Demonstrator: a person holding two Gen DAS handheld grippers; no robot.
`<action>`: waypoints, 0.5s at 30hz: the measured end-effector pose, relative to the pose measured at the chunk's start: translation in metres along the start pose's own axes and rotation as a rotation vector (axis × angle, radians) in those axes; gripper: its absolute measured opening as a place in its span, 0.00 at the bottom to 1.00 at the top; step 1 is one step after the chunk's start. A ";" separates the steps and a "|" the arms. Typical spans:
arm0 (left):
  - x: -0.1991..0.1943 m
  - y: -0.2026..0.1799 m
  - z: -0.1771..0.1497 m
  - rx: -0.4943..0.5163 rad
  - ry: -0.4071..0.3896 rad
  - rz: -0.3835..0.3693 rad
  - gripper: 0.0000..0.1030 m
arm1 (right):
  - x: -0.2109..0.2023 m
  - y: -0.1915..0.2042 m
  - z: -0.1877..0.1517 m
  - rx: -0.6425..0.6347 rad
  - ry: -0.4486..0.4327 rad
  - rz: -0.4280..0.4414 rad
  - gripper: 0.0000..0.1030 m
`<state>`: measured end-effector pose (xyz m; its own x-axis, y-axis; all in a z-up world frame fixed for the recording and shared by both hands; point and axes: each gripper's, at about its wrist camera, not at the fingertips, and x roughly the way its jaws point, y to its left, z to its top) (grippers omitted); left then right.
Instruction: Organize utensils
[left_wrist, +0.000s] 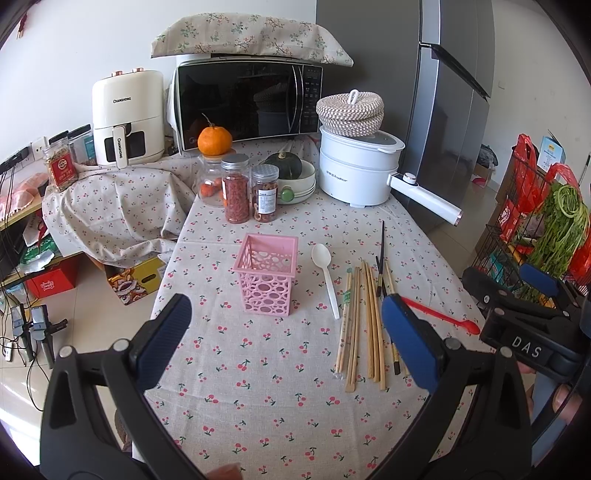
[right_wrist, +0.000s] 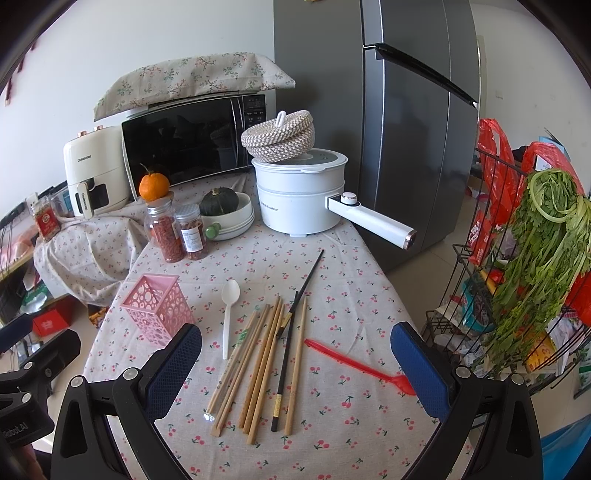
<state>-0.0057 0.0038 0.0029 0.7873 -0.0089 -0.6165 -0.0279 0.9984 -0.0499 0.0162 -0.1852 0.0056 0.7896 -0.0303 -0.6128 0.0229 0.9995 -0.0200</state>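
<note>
**Both grippers empty, nothing sorted yet**

Left gripper spread wide at the bottom of the left wrist view, nothing between the pads. Right gripper likewise gaping in the lower part of the right wrist view, gripping nothing, poised above the loose utensils.

Judging by the layout, work not begun: pink holder upright at centre frame on the cherry-print tablecloth, apparently empty. All utensils lying flat on the cloth, just right of the holder.

- White spoon, centre of the right wrist view: long axis nearly vertical in frame, bowl toward the top, handle toward the bottom.
- Bamboo chopsticks, lower centre: fanned bundle, long axes running from lower left to upper right, near ends toward the camera.
- Black chopsticks: one among the bamboo ones, close to vertical; the other higher up, slanting toward the upper right.
- Red spoon, lower right: long axis diagonal, bowl at the lower right beside the right pad, handle tip toward the upper left.

Left to do: every piece into the holder.
</note>
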 end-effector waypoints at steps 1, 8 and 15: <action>0.000 0.000 0.000 0.000 0.000 0.000 0.99 | 0.000 0.000 0.000 -0.001 0.000 0.000 1.00; 0.002 0.000 0.000 -0.006 0.014 -0.011 0.99 | 0.001 -0.001 0.001 -0.004 0.009 0.003 1.00; 0.020 -0.006 0.013 0.035 0.074 -0.060 0.99 | 0.023 -0.012 0.013 -0.034 0.118 -0.021 1.00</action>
<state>0.0179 -0.0015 0.0011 0.7394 -0.0712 -0.6694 0.0406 0.9973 -0.0613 0.0417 -0.1974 0.0021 0.7118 -0.0529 -0.7004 0.0159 0.9981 -0.0592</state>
